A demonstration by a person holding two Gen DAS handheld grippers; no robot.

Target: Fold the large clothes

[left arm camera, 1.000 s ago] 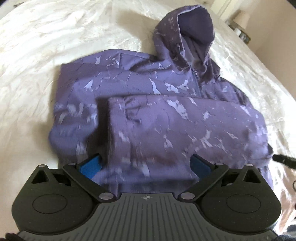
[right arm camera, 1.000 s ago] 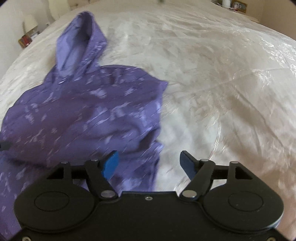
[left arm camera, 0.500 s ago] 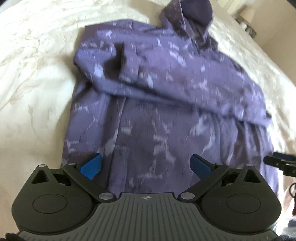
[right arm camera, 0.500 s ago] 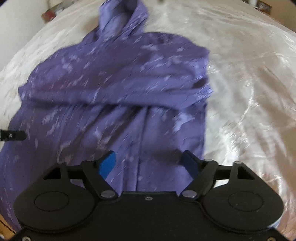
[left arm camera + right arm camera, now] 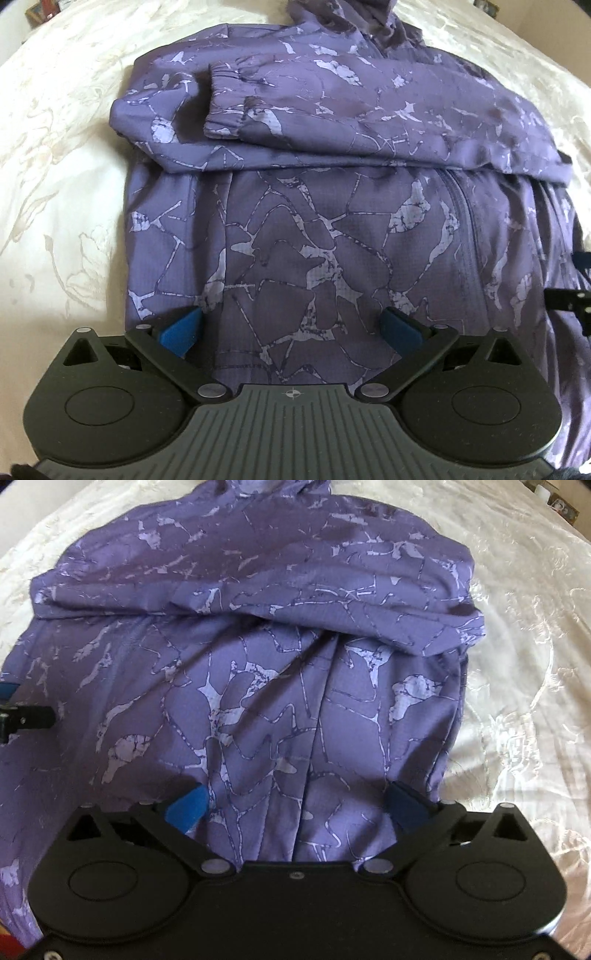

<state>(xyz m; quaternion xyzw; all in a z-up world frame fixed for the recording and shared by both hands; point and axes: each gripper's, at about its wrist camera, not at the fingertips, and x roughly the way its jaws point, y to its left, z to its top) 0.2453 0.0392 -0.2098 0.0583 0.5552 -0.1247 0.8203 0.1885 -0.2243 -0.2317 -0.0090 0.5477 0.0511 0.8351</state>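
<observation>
A purple hooded jacket [image 5: 332,229] with a pale cracked pattern lies flat on the bed, hood at the far end. Both sleeves are folded across its chest; one cuff [image 5: 225,103] shows at the left. My left gripper [image 5: 291,328] is open and empty, low over the jacket's lower left part. My right gripper [image 5: 295,805] is open and empty over the jacket [image 5: 258,664], at its lower right part near the right edge. The hem is hidden under both grippers. Each gripper shows at the side edge of the other's view.
A cream embroidered bedspread [image 5: 62,155] covers the bed on all sides of the jacket and also shows in the right wrist view [image 5: 517,686]. Small items stand at the far corner [image 5: 554,502] beyond the bed.
Both grippers have pulled back from the folded sleeves toward the jacket's hem. The lower body of the jacket now fills both views. Both stay open.
</observation>
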